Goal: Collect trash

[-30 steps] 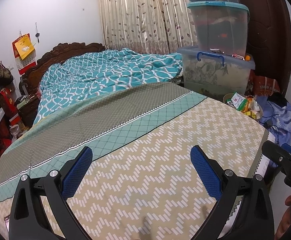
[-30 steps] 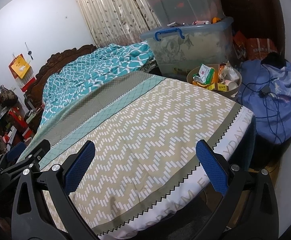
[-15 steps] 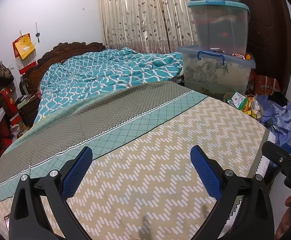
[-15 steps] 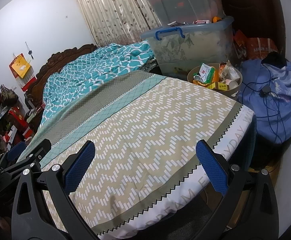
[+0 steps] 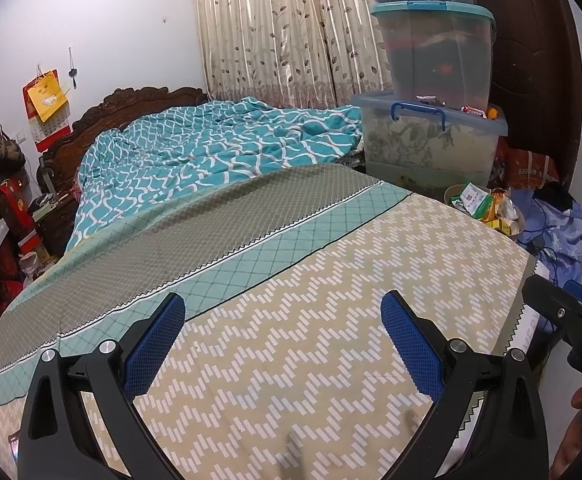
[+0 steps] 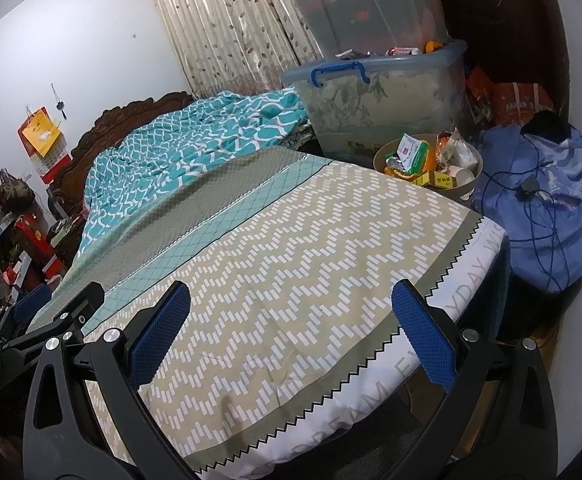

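Claws both gape empty: left claw [image 5: 281,344] and right claw [image 6: 291,334] over the bed [image 6: 291,240] (trash bin [image 6: 427,160] ahead-right).

Even, soft indoor light, sharp focus, faint shadows; fisheye bends the edges into dark corners.

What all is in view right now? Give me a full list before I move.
bin: 1, tan, on floor beside far bed corner, full of wrappers and boxes
bed: 1, beige zigzag sheet, under both grippers
quilt: 1, teal and white, heaped at the headboard end
tubs: 3, clear with blue lids, stacked beyond the bin
bundle: 1, blue cloth, right of bin, cable lying on it
curtain: 1, beige leaf print, behind the bed
calendar: 1, red and yellow, on left wall
left gripper: fingers open, over bed
right gripper: fingers open, over bed's foot edge
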The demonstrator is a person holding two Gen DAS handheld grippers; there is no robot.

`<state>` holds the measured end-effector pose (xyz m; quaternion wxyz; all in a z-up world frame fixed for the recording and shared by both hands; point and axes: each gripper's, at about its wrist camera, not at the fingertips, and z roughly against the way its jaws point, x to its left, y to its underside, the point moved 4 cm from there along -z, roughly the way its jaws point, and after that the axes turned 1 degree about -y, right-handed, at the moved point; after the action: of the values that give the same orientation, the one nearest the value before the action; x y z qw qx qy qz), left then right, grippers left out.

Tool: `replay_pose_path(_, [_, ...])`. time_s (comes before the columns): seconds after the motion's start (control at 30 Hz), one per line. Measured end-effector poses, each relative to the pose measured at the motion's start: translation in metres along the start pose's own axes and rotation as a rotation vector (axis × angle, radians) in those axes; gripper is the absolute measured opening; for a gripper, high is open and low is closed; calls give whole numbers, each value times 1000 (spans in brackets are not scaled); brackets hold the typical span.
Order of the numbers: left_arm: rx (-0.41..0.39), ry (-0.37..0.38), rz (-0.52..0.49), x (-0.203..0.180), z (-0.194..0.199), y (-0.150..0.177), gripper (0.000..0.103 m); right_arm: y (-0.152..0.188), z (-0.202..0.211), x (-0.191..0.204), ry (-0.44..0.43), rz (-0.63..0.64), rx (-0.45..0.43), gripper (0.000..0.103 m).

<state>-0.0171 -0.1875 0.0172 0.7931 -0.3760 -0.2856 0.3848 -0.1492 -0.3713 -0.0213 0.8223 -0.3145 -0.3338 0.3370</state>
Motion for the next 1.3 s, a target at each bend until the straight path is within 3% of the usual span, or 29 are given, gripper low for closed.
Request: replay_pose_path(1.3, [18, -2, -18, -8, 4, 0, 95, -6, 3, -4, 0, -18, -26, 100])
